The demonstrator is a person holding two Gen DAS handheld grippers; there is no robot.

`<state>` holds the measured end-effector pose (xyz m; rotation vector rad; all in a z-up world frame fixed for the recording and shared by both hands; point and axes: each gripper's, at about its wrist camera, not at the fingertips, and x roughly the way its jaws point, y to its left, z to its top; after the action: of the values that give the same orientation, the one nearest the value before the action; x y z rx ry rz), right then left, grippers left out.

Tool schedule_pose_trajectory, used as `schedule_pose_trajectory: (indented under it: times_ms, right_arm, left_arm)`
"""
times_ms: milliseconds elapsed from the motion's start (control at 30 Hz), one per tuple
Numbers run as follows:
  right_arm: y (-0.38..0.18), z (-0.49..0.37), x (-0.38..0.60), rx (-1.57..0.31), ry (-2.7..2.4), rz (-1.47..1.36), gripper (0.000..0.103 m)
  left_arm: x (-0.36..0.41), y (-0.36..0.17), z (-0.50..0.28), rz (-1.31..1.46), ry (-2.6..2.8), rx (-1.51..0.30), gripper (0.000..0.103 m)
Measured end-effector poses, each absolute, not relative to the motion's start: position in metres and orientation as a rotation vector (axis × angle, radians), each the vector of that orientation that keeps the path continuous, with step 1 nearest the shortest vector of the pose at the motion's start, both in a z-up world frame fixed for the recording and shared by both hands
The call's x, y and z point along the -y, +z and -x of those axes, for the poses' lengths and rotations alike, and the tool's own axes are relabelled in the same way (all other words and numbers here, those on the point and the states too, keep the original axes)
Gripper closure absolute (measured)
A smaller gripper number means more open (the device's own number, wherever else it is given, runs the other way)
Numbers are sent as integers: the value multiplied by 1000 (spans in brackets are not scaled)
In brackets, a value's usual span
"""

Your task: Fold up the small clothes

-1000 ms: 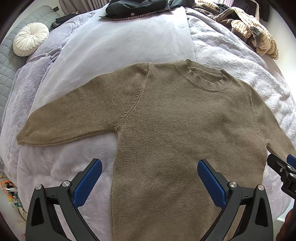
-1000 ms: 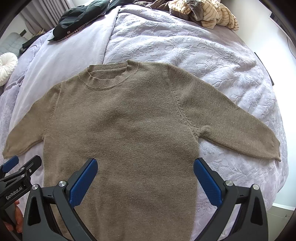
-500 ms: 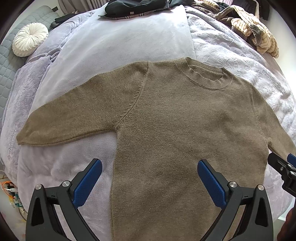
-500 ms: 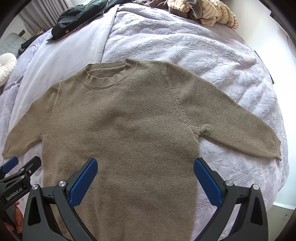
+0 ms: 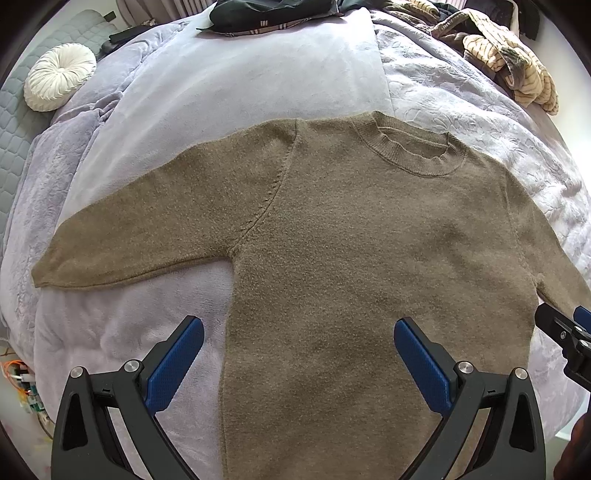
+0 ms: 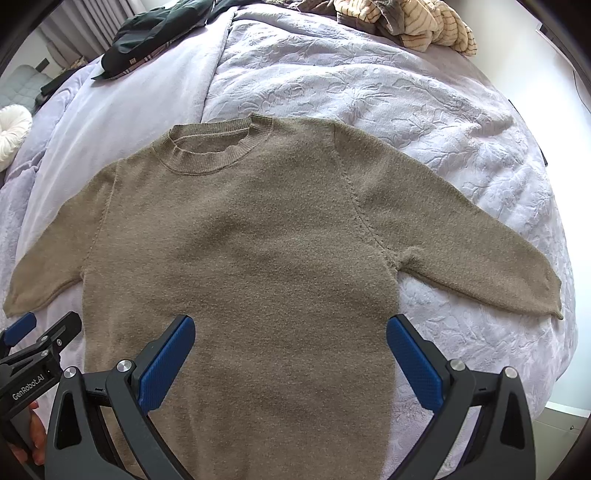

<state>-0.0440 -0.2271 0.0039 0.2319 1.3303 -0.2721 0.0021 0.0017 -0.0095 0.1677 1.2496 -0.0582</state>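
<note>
An olive-brown knit sweater [image 5: 351,251] lies flat and face up on the lavender bed, collar away from me, both sleeves spread out to the sides. It also shows in the right wrist view [image 6: 251,251]. My left gripper [image 5: 299,354] is open and empty above the sweater's lower left part. My right gripper [image 6: 290,354] is open and empty above the sweater's lower right part. The sweater's hem is hidden below both views. The right gripper's tip shows at the left wrist view's right edge [image 5: 565,332].
The bed [image 5: 229,85] has a smooth lilac blanket and a textured quilt [image 6: 369,85]. A dark garment [image 5: 269,14] and a striped beige clothes pile [image 5: 513,62] lie at the far end. A round white cushion [image 5: 59,75] sits far left. The bed's edge [image 6: 565,332] drops off at right.
Both grippers have drifted slightly forward over the sweater; the sweater has not moved and both stay open.
</note>
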Motion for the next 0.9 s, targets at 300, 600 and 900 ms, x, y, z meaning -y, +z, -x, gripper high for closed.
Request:
schedule_pose_trajectory:
  times_ms: [300, 600, 900]
  right_arm:
    - [3, 43, 227, -1331, -271, -232, 0]
    - [0, 42, 224, -1339, -269, -227, 0]
    - [-1, 41, 223, -1346, -271, -224, 0]
  left_arm:
    - [-1, -10, -3, -148, -75, -1273, 0]
    - [-2, -12, -4, -137, -78, -1294, 0]
    - [-6, -19, -3, -126, -86, -1342, 0]
